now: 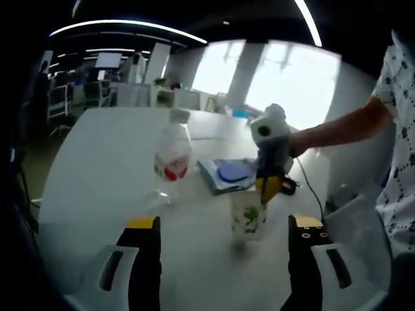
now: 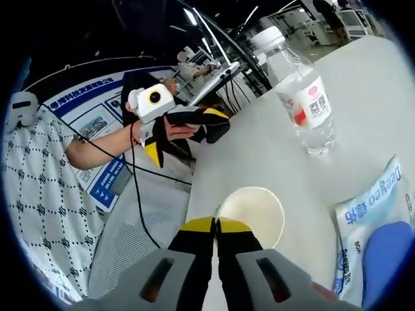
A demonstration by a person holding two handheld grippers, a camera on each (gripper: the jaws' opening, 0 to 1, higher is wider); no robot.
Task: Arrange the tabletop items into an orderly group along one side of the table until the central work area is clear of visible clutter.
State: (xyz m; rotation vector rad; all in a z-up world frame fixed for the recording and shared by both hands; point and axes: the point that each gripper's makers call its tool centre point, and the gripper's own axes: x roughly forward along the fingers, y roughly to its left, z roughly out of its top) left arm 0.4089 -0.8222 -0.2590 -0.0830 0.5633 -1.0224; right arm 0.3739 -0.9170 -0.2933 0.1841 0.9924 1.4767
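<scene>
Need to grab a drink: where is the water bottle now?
In the left gripper view the water bottle stands upright on the white table, left of the paper cup and the blue packet.

Bare surface [image 1: 104,168] is left open to the left of the bottle [image 1: 172,160]. The way straight ahead is blocked by the paper cup [image 1: 249,216], with the right gripper [image 1: 268,188] at its rim and the blue packet [image 1: 227,175] just behind.

Bright daylight floods from blown-out windows [image 1: 272,71] far ahead of the left gripper [image 1: 224,236], washing the white desk [image 1: 104,168] in pale glare. Both views are soft and slightly blurred, with ceiling light strips [image 1: 123,24] bowed by fisheye distortion.
</scene>
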